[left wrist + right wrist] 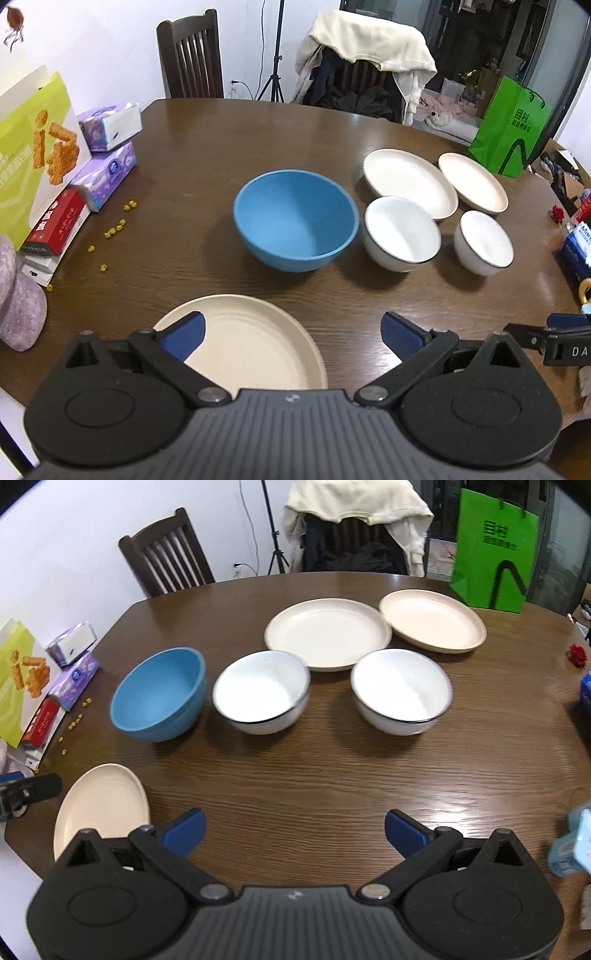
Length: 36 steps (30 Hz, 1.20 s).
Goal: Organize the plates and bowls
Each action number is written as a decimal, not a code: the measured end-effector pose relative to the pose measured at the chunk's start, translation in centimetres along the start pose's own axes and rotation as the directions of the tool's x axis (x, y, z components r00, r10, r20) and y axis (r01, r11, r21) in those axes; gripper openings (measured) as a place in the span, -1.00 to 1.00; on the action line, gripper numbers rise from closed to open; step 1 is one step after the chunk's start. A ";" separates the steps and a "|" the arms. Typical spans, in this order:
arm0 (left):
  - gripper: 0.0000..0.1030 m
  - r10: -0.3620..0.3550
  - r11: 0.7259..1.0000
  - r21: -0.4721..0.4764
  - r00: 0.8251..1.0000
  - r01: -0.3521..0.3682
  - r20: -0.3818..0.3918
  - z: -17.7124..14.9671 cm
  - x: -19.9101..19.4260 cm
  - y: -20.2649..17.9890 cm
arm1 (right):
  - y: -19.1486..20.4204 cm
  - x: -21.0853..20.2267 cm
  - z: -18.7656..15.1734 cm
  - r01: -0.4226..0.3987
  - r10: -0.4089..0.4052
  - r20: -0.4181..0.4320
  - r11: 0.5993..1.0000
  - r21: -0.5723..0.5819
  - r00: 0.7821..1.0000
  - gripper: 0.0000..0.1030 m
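Note:
On the brown table stand a blue bowl and two white bowls with dark rims. Two cream plates lie behind them. A third cream plate lies near the front edge. My left gripper hangs open above that plate, touching nothing. My right gripper is open over bare table, nothing between its blue pads.
Tissue packs, a snack box and a red box crowd the left edge, with small yellow crumbs nearby. A green bag stands at the back right. Two chairs sit behind the table.

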<state>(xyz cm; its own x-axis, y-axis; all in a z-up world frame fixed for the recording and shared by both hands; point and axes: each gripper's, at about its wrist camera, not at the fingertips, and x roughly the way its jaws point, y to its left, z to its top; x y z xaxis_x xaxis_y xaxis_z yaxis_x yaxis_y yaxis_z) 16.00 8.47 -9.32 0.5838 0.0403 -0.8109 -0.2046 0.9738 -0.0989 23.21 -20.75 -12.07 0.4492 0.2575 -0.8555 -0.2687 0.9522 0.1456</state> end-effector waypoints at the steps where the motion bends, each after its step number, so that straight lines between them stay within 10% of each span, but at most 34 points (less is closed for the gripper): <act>1: 1.00 0.001 1.000 -0.006 1.000 -0.001 0.003 0.2 -0.2 -0.5 | -0.6 -0.3 0.1 0.000 0.000 -0.002 1.000 0.001 1.000 1.00; 20: 1.00 0.016 0.999 0.033 0.999 -0.017 0.039 6.4 -2.1 -9.6 | -8.3 -4.1 5.9 -0.022 0.021 0.027 1.000 0.017 0.999 1.00; 36: 1.00 -0.004 0.993 0.115 1.000 0.005 -0.003 15.5 4.4 -13.2 | -11.2 -0.2 13.5 0.004 -0.006 0.012 0.991 0.131 1.000 1.00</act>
<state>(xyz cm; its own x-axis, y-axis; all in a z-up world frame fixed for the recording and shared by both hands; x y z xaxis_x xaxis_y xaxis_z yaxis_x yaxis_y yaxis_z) 33.40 -0.77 -2.65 0.5821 0.0354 -0.8123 -0.1101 0.9933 -0.0356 37.67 -29.24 -6.85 0.4609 0.2538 -0.8504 -0.1526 0.9666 0.2058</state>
